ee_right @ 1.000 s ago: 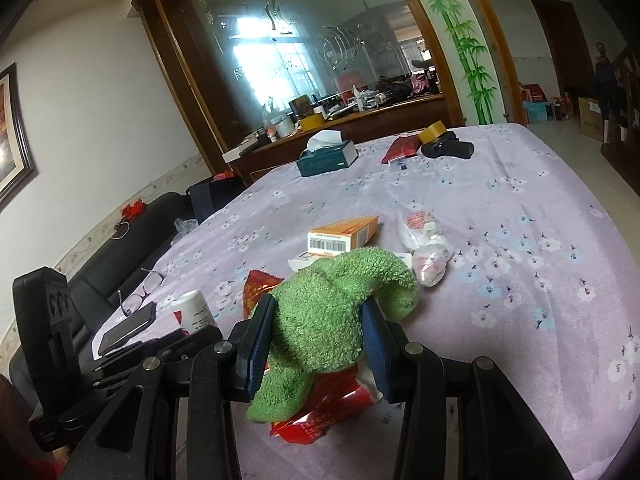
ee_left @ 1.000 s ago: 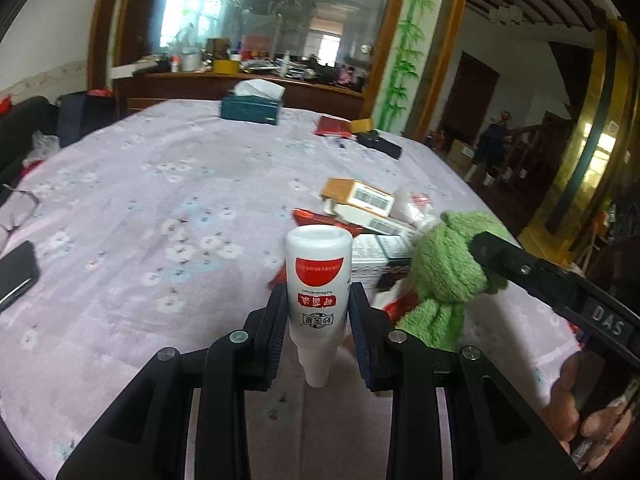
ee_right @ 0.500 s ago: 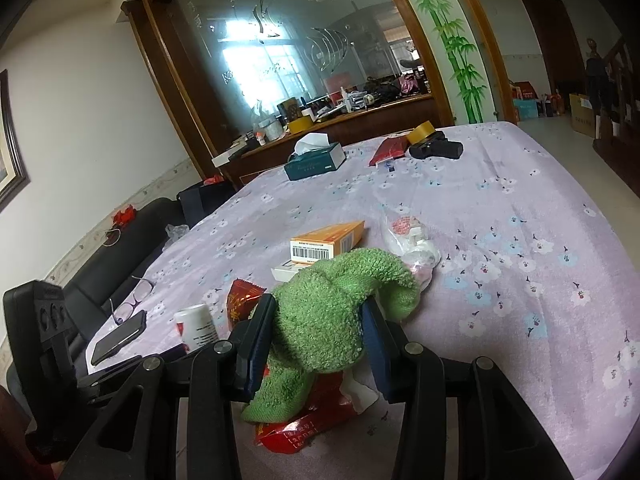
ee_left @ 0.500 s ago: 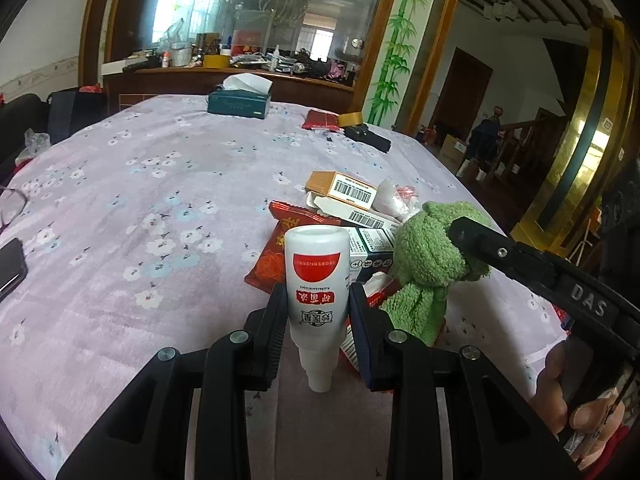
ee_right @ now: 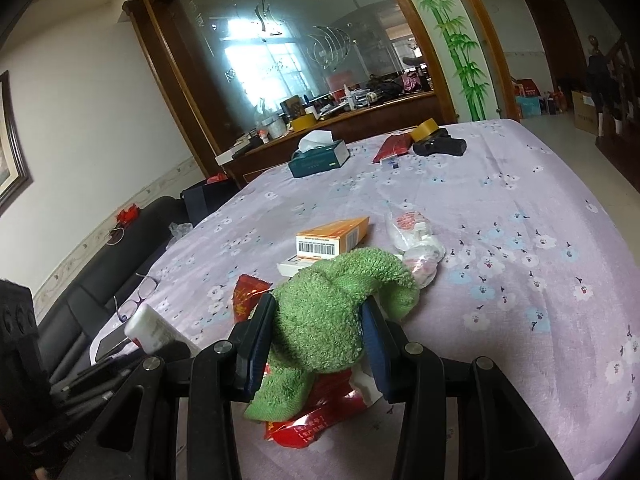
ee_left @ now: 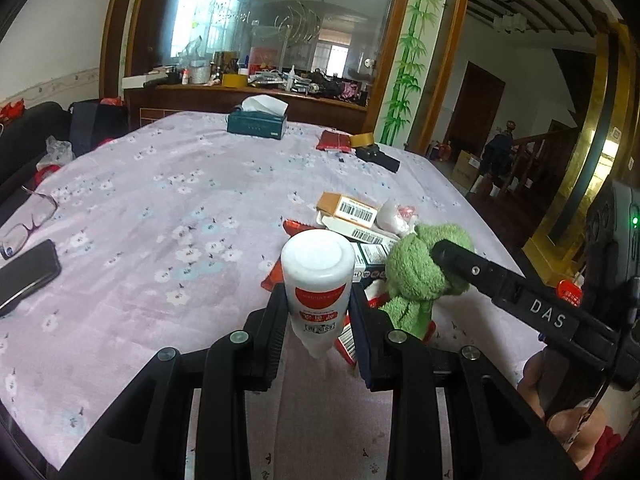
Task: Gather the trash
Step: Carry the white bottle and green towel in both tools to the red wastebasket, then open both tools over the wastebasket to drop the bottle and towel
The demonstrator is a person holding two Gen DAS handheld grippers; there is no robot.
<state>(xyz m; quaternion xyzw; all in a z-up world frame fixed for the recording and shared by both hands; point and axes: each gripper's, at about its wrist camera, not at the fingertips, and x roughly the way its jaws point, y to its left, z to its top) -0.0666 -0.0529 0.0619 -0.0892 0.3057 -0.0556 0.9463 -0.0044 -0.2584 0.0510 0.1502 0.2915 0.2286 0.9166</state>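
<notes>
My left gripper [ee_left: 318, 320] is shut on a white bottle [ee_left: 317, 276] with a red label, held cap-down above the table's near edge. The bottle also shows in the right wrist view [ee_right: 154, 328]. My right gripper [ee_right: 316, 336] is shut on a green fluffy cloth [ee_right: 332, 320], held above a pile of trash; the cloth shows in the left wrist view [ee_left: 420, 276] too. The pile holds an orange box [ee_right: 332, 238], white boxes [ee_left: 360, 234], a red wrapper [ee_right: 308, 424] and a crumpled plastic bag [ee_right: 416, 236].
The table has a lilac flowered cloth [ee_left: 160, 208]. A phone [ee_left: 24, 276] and glasses [ee_left: 28, 216] lie at its left edge. A tissue box [ee_left: 256, 122], red packet [ee_left: 334, 140], tape roll [ee_right: 425, 128] and black device [ee_right: 440, 146] sit at the far end.
Both grippers have lifted and pulled back a little from the pile, still holding the bottle and the cloth. The bottle now tilts with its base toward the camera.
</notes>
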